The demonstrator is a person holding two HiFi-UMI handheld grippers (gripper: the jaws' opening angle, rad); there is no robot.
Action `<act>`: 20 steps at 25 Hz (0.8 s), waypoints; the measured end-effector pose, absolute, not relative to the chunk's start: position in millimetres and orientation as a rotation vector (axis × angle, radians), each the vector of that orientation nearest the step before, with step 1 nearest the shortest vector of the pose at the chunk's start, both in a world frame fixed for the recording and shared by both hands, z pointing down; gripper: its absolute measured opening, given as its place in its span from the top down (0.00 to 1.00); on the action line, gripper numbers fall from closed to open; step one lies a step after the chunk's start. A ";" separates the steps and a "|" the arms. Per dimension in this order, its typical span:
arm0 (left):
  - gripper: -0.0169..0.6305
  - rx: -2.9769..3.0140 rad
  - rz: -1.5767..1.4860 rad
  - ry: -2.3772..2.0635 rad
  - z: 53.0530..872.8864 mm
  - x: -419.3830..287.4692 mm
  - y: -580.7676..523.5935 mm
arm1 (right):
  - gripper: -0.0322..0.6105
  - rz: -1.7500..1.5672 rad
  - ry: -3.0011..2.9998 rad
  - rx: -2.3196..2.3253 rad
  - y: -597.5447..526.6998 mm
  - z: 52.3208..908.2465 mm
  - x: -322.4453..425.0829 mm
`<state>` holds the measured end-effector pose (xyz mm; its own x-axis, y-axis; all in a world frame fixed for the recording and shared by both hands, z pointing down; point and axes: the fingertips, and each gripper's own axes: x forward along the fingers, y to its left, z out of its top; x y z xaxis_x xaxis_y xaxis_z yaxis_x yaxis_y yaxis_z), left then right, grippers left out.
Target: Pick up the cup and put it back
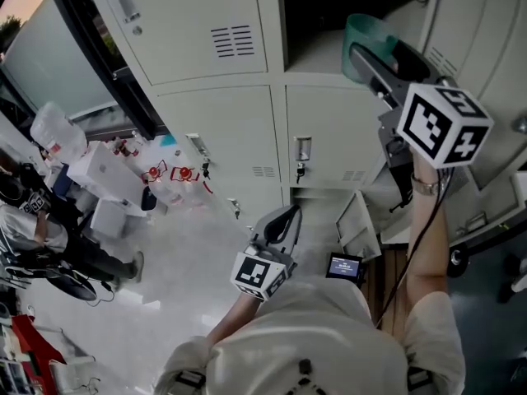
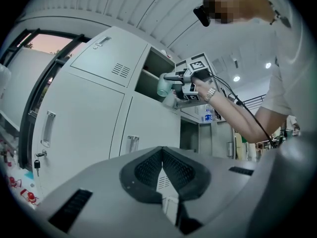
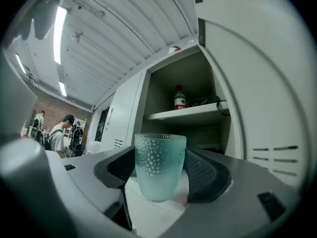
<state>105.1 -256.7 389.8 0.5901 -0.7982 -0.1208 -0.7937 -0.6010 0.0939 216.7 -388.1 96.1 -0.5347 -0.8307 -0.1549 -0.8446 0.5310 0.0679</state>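
Note:
A teal, dimpled translucent cup [image 3: 159, 166] stands upright between the jaws of my right gripper [image 3: 161, 158], which is shut on it. In the head view the right gripper [image 1: 364, 54] is raised high at the upper right and holds the cup [image 1: 369, 30] at the mouth of an open upper locker compartment [image 1: 329, 23]. The left gripper view shows the same cup [image 2: 164, 86] in front of that opening. My left gripper [image 1: 287, 216] hangs low in the middle, and its pads [image 2: 148, 168] meet with nothing between them.
Inside the open compartment a shelf [image 3: 190, 115] carries a red-labelled bottle [image 3: 180, 98] and a dark cable. Grey lockers [image 1: 222, 138] fill the wall, and a lower door [image 1: 356, 223] stands ajar. Boxes and bottles [image 1: 156, 171] sit on the floor at the left, near people [image 1: 37, 237].

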 end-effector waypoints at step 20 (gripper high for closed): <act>0.96 2.708 -0.223 -1.444 400.3 81.7 -269.8 | 0.46 0.006 2.808 -1.546 -491.6 123.2 191.9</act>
